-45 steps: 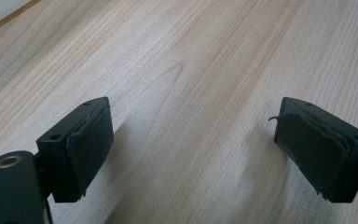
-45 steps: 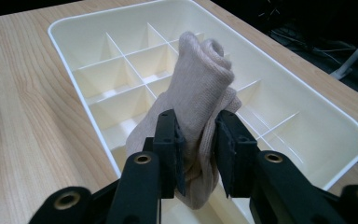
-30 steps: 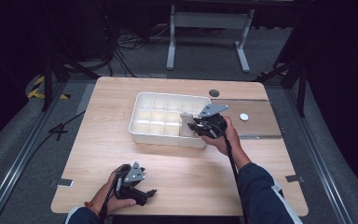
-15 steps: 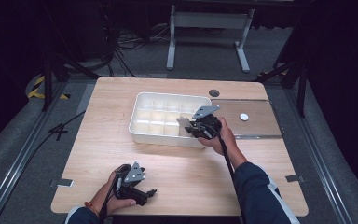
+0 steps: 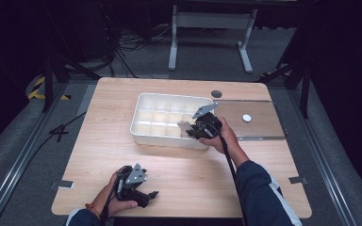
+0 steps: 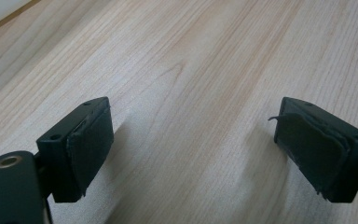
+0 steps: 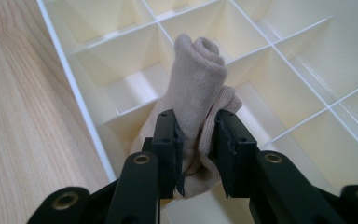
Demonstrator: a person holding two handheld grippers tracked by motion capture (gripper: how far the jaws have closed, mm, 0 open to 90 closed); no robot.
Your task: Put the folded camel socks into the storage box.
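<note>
Right gripper [image 7: 198, 154] fingers [image 7: 168, 149] clamped on rolled beige sock [image 7: 200, 79], pads squeezing its lower half from both sides, roll sticking up past fingertips. Sock over white divided tray [image 7: 74, 88], above near-row compartment by tray's front wall; cannot tell if sock touches compartment floor. In high view right gripper [image 5: 193, 131] at centre of frame, over tray's [image 5: 143, 134] front right part, sock [image 5: 185, 127] showing as pale lump at gripper's tip, hand [image 5: 224, 136] behind it, dark blue sleeve [image 5: 264, 193] running to lower right edge.

Left gripper [image 6: 193, 144] fingers [image 6: 91, 144] spread wide, nothing between, bare wood table [image 6: 191, 70] below. In high view left gripper [image 5: 143, 195] resting low at bottom left of centre, near table's [image 5: 103, 141] front edge, well apart from tray, held by left hand [image 5: 115, 200].

Clear flat panel [image 5: 259, 120] lying on table right of tray, small white disc [image 5: 247, 118] on it. Dark round spot [image 5: 216, 93] on table just above tray's upper right corner. Tray compartments otherwise pale, contents not readable from high view.
</note>
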